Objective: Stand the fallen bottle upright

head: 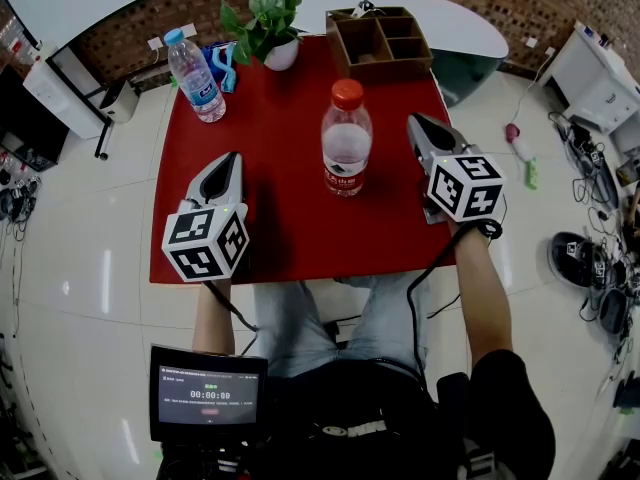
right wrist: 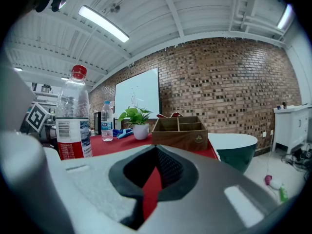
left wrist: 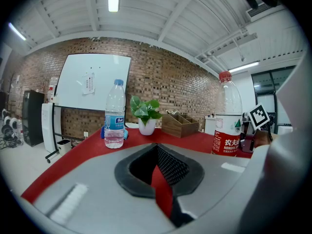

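Note:
A clear bottle with a red cap and red label [head: 346,138] stands upright in the middle of the red table [head: 280,228]. It also shows upright in the left gripper view [left wrist: 226,121] and the right gripper view [right wrist: 73,116]. My left gripper [head: 234,158] rests on the table to the bottle's left, jaws together, holding nothing. My right gripper [head: 414,121] sits just right of the bottle, apart from it, shut and empty too. Each gripper view looks over shut jaws [left wrist: 156,146] [right wrist: 156,149] at the table beyond.
A blue-capped water bottle [head: 196,76] stands upright at the table's far left corner, beside a blue object. A potted plant [head: 265,28] and a wooden organizer box [head: 380,40] sit along the far edge. A screen [head: 208,393] is at my waist.

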`<state>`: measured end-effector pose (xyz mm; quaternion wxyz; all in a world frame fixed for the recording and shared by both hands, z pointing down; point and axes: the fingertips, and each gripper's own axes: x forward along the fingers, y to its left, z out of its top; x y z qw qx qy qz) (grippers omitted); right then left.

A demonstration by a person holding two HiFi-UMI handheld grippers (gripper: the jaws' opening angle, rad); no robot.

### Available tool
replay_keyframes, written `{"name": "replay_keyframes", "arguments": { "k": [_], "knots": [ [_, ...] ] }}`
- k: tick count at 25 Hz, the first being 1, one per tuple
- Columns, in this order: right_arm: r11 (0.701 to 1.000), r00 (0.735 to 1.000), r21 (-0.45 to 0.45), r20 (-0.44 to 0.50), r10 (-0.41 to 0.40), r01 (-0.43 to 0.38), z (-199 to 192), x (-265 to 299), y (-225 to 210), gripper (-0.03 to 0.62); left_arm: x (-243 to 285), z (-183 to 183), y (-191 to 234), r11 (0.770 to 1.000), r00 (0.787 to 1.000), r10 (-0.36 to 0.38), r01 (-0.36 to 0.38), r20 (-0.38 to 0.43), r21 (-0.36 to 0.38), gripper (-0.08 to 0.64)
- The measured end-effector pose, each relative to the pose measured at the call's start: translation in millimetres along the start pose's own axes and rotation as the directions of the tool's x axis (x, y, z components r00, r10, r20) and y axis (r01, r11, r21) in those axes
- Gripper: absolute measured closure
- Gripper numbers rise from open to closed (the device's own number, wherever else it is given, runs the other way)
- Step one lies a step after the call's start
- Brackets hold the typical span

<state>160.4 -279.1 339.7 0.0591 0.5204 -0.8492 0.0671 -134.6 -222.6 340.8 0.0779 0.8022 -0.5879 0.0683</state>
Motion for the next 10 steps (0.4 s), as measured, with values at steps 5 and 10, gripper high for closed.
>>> {"name": "replay_keyframes", "arguments": {
  "k": [5,10],
  "knots": [
    [1.0,1.0,0.0,0.001,0.0,0.0,-0.3,0.7,-0.7,0.588,1.1,-0.3,0.0,1.0,1.0,0.0,0.0,0.001,0.001,0.554],
    [1.0,1.0,-0.001,0.005,0.002,-0.002,0.4,2.4,-1.6,0.588,2.5,0.7,0.1,1.0,1.0,0.002,-0.002,0.007,0.002,0.554]
  ]
}}
